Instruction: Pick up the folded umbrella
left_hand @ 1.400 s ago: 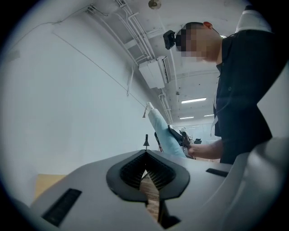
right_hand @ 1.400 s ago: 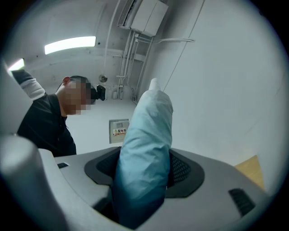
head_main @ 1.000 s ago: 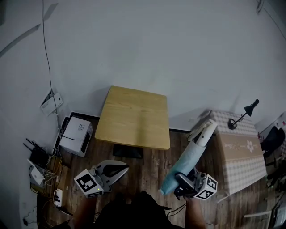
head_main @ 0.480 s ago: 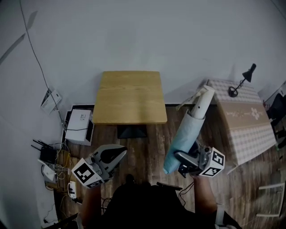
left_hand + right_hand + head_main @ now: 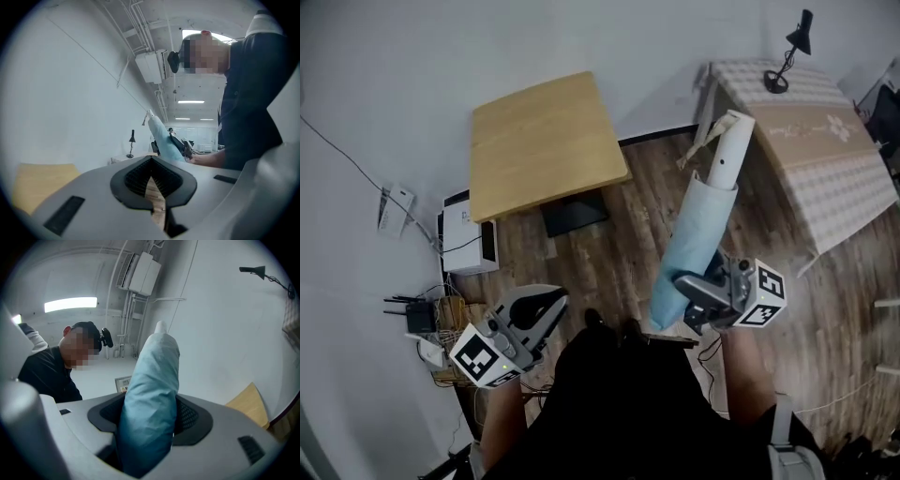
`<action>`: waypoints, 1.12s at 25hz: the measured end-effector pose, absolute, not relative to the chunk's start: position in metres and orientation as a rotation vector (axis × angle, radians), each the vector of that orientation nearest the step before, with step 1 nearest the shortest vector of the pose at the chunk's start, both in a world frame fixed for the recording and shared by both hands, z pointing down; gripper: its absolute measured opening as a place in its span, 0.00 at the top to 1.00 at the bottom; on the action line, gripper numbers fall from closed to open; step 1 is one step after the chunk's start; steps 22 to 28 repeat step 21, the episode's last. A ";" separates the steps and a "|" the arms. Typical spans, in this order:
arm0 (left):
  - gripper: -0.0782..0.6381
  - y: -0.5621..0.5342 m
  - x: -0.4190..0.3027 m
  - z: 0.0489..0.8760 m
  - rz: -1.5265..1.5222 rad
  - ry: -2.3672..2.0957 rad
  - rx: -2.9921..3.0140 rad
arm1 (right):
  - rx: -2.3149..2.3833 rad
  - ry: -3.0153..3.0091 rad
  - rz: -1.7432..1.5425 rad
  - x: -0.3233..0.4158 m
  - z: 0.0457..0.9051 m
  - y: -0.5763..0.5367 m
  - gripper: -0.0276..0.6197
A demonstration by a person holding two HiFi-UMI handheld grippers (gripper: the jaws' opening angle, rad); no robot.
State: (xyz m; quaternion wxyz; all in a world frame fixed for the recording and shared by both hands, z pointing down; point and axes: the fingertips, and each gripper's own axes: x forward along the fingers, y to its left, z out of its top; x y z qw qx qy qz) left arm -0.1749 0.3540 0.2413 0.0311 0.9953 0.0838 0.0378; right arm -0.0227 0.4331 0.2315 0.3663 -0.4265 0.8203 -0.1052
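Note:
The folded umbrella [image 5: 696, 230] is light blue with a white handle at its far end. It stands tilted above the wooden floor, gripped near its lower end by my right gripper [image 5: 692, 298]. In the right gripper view the blue fabric of the umbrella [image 5: 152, 390] fills the space between the jaws of the right gripper [image 5: 150, 425]. My left gripper [image 5: 551, 306] hangs low at the left, jaws together and holding nothing. In the left gripper view the left gripper [image 5: 152, 176] has its pads meeting, and the umbrella [image 5: 162, 140] shows beyond them.
A square wooden table [image 5: 544, 141] stands by the wall. At the right is a table with a checked cloth [image 5: 825, 159] and a black lamp [image 5: 787, 47]. A white box [image 5: 469, 246], a router [image 5: 417, 317] and cables lie by the left wall.
The head view has swung, so both tables sit higher and further apart in the picture. The umbrella stays in my right gripper, now more upright. The left gripper keeps its pose.

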 end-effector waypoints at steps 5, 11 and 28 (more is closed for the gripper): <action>0.87 0.365 -0.148 0.233 0.140 0.344 3.110 | -1.090 2.074 -0.217 -0.004 0.231 0.455 0.49; 0.87 0.368 -0.139 0.229 0.159 0.314 3.143 | -1.025 2.060 -0.192 0.005 0.230 0.467 0.49; 0.87 0.327 -0.175 0.256 0.192 0.168 3.067 | -0.916 2.144 -0.202 -0.025 0.232 0.413 0.49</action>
